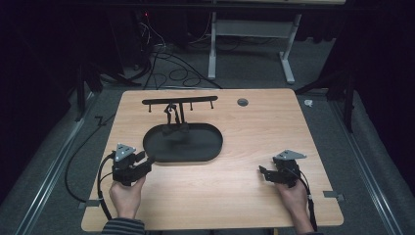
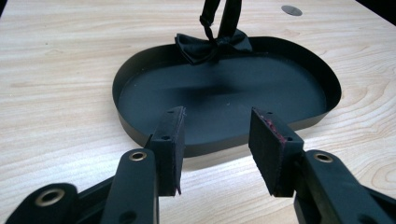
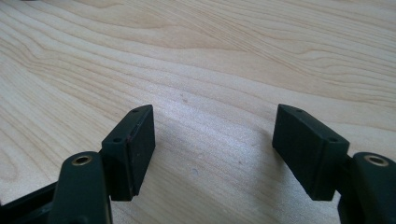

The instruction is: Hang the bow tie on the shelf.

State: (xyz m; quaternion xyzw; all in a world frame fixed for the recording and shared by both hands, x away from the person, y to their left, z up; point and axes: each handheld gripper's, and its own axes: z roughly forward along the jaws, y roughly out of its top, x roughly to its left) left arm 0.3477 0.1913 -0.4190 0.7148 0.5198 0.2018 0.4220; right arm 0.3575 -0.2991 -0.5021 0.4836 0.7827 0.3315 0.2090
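**Two open tools waiting at the near edge of the desk, bow tie lying in the tray**

The left tool point(image 1: 149, 160) is sitting low over the wooden desk point(image 1: 254, 132), held in the person's left hand point(image 1: 126, 195), with its tips pointing toward the black oval tray point(image 1: 203, 149) and standing just beside the tray's near rim. In the left gripper view its two black jaws are standing well apart with only the tray wall and bare wood showing between them; the pads are gripping nothing. Whether a tip is touching the rim is too hard to tell.

The black bow tie point(image 2: 212, 44) is lying at the far end of the tray, against its back rim and partly over it, at the foot of the dark upright post of the small rack point(image 1: 179, 101) that is standing behind the tray. A dark strap is hanging down along that post, reaching the bow tie. The tie is lying well apart from both tools.

The right tool point(image 1: 262, 171) is resting at the right side of the desk in the person's right hand point(image 1: 292, 195), well away from the tray, pointing left across the wood. In the right gripper view its jaws are spreading wide, with nothing but wood grain between them.
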